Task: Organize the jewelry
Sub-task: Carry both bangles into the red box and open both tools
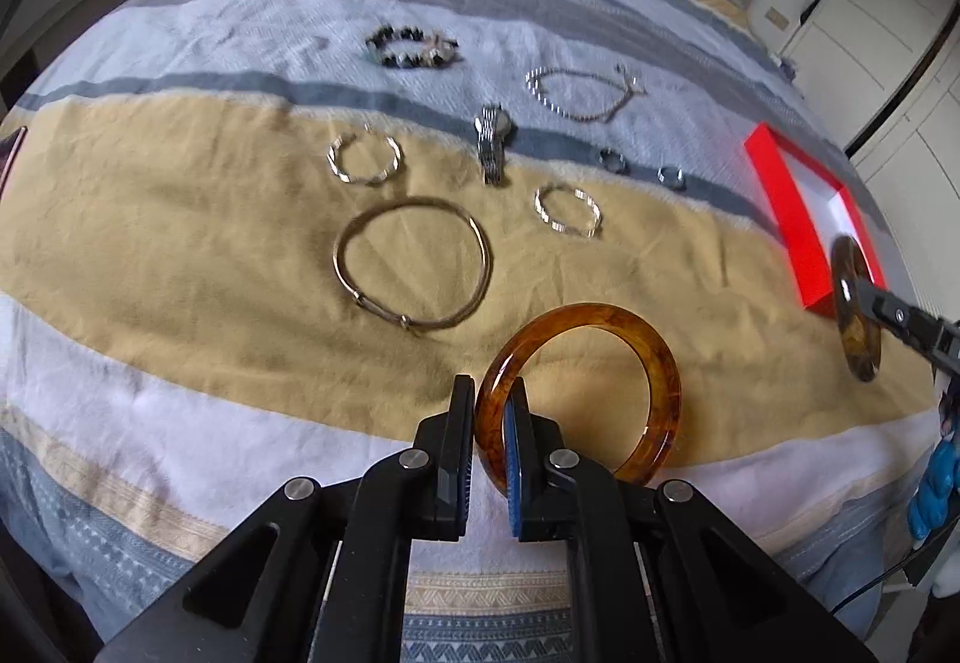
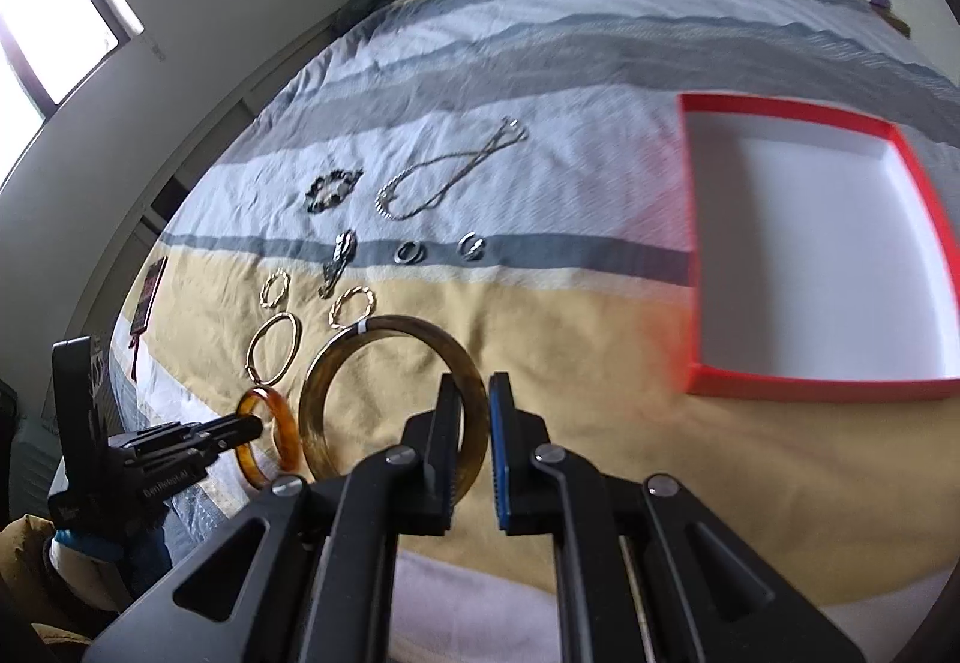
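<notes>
The left gripper [image 1: 491, 411] has its fingers closed on the rim of an amber bangle [image 1: 600, 339], holding it up just above the bed [image 1: 180, 243]. The right gripper [image 2: 474, 411] is likewise clamped on the band of a darker, flatter tortoiseshell bangle [image 2: 360, 357], carried nearer the red box [image 2: 780, 381], which lies open and empty.

Both bangles look rigid, glossy and light, probably resin or glass, so they are likely slippery in a narrow pinch and could chip if dropped on something hard. Gripping across the band, as now, seems sound; the ring may swing below the fingers.

Away from the red box, on the yellow and grey stripes, the rest waits: a large thin metal bangle [image 1: 414, 267], two twisted hoops [image 1: 364, 160], a wristwatch [image 1: 493, 147], two rings [image 1: 615, 160], a beaded bracelet [image 1: 414, 46] and a limp chain necklace [image 1: 582, 93], best lifted near its middle.
</notes>
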Demonstrator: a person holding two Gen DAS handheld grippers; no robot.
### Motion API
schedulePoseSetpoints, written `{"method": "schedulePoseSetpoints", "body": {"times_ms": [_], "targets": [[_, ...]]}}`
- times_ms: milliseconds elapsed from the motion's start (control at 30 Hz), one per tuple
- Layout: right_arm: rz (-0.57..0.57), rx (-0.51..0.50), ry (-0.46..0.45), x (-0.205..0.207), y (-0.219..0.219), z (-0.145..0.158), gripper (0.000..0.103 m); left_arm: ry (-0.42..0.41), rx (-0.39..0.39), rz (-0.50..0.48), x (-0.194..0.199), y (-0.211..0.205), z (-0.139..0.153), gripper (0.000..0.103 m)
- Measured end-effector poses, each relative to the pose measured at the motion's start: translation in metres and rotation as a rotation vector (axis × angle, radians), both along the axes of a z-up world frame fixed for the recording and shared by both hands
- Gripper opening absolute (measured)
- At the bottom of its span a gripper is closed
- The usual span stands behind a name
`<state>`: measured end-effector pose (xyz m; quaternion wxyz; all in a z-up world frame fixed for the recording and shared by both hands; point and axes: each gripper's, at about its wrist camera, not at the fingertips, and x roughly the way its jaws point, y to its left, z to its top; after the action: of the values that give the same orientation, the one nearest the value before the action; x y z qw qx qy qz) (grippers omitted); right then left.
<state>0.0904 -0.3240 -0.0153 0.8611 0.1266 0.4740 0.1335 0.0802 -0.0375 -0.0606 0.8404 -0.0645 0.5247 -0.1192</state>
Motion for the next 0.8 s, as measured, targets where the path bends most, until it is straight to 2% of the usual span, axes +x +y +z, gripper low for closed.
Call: {"method": "schedulePoseSetpoints", "body": {"times_ms": [200,367,500,633,800], "targets": [[-0.080,-0.026,-0.040,-0.017,-0.039,0.017,0.009,-0.044,-0.011,-0.043,0.004,-0.022,0.026,0.009],[-0.174,-0.067,-0.071,-0.019,-0.089,0.028,0.009,-0.083,-0.018,-0.147,0.023,-0.075,0.048,0.009],[-0.240,-0.112,-0.077,-0.007,-0.133,0.030,0.009,-0.109,-0.015,-0.258,0.052,-0.141,0.062,0.009],[-0.294,-0.148,-0.071,0.022,-0.176,0.024,0.009,-0.135,0.010,-0.351,0.089,-0.212,0.068,0.009],[-0.298,-0.197,-0.047,0.073,-0.215,0.009,0.009,-0.160,0.113,-0.424,0.137,-0.296,0.056,0.009]]}}
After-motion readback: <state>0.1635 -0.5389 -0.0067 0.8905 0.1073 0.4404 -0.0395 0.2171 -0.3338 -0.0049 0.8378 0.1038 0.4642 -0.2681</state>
